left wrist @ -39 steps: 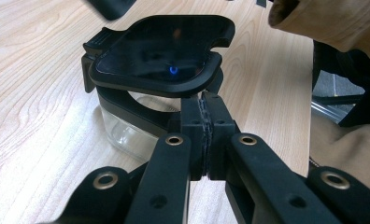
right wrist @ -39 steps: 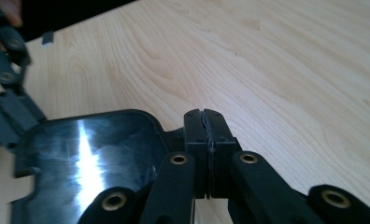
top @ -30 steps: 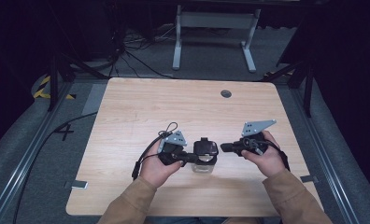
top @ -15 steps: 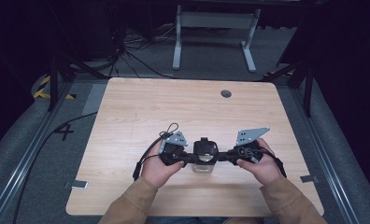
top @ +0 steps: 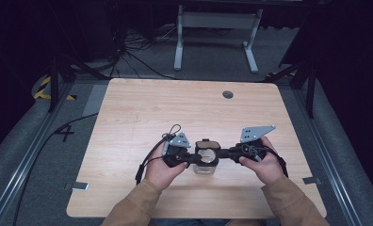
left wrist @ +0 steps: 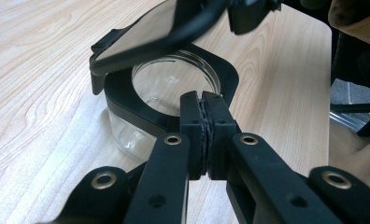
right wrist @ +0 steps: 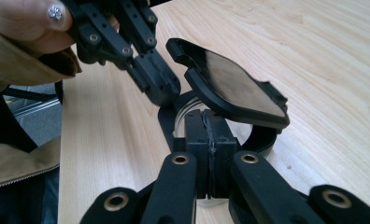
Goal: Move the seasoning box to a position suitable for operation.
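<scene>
clear jar (top: 205,164) sits at the table's (top: 128,122) near edge, lid (left wrist: 141,32) flipped up, mouth open. left gripper (left wrist: 204,103) clamps its black collar (left wrist: 127,100); right gripper (right wrist: 207,122) is clenched at the collar's opposite side. opening looks done, nothing inside yet.

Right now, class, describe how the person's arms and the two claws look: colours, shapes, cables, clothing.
Both arms wear tan sleeves. The left claw and right claw are black, with ribbed pads and brass-ringed pivots. Each carries a grey three-cornered plate. A black cable loops from the left one.

Lab: cabled floor (top: 128,52), bare table (top: 142,108)
</scene>
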`<move>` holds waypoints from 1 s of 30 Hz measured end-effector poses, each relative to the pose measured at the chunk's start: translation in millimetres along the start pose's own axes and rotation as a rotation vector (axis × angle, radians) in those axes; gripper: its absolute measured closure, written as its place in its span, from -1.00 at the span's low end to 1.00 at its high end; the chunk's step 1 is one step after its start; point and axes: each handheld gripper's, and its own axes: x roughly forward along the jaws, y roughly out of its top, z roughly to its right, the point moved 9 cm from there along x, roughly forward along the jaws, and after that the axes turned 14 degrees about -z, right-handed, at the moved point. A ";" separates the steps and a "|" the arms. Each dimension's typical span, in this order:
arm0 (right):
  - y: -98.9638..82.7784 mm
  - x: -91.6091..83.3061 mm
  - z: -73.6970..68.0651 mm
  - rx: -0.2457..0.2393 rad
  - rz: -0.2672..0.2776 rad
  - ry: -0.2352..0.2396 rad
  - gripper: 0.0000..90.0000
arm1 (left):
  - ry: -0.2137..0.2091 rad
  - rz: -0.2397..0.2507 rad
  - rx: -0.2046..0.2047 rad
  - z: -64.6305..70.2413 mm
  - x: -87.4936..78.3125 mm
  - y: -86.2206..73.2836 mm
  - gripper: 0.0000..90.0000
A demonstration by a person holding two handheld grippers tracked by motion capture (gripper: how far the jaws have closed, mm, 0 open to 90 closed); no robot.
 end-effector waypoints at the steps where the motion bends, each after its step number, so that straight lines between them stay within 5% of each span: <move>1: 1.7 -0.5 0.6 0.002 0.005 -0.002 1.00 | 0.000 0.003 -0.002 0.1 0.2 0.3 0.96; 23: 31.2 -9.1 16.2 0.072 0.094 -0.039 1.00 | 0.003 -0.029 0.004 2.9 -0.7 -0.2 0.99; 30: 36.8 -9.6 25.6 0.132 0.103 -0.059 1.00 | -0.003 -0.027 0.001 3.8 0.0 0.3 0.99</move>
